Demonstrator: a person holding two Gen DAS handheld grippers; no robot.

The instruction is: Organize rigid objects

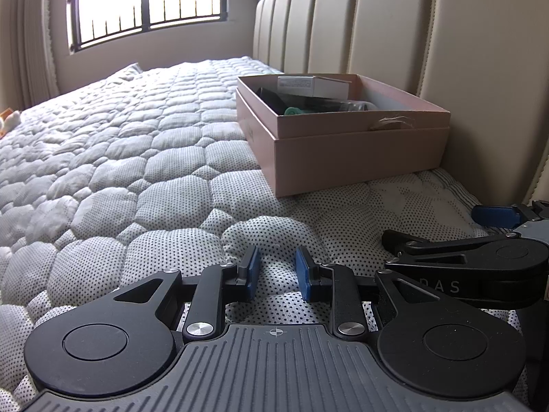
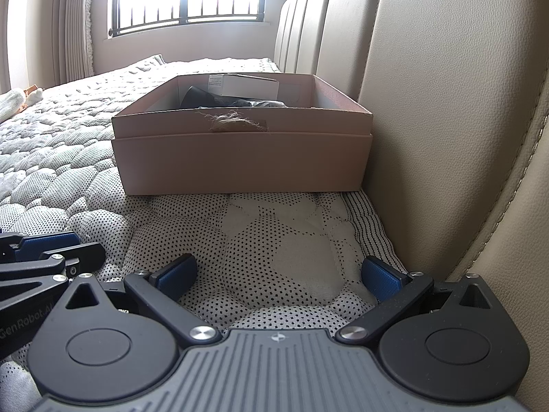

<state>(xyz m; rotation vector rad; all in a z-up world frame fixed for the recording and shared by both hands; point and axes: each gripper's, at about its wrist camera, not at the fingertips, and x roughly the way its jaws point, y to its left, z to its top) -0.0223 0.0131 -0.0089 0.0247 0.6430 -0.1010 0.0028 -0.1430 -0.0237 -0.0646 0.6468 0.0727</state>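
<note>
A pink cardboard box [image 1: 343,151] [image 2: 240,161] stands open on the quilted mattress against the headboard. Inside it lie a small white carton [image 1: 308,86] [image 2: 243,86], dark items [image 1: 271,99] and a green piece [image 1: 295,111]. My left gripper [image 1: 277,267] rests low on the mattress in front of the box, to its left. Its blue pads stand a narrow gap apart with nothing between them. My right gripper [image 2: 278,274] sits straight before the box, wide open and empty. One of its fingers [image 1: 494,215] shows at the right edge of the left wrist view.
The padded beige headboard [image 2: 446,120] runs close along the right side. A twine tuft [image 2: 236,122] hangs on the box's front wall. The quilted mattress [image 1: 120,158] stretches left toward a barred window [image 1: 147,3]. A soft toy [image 2: 20,99] lies at the far left edge.
</note>
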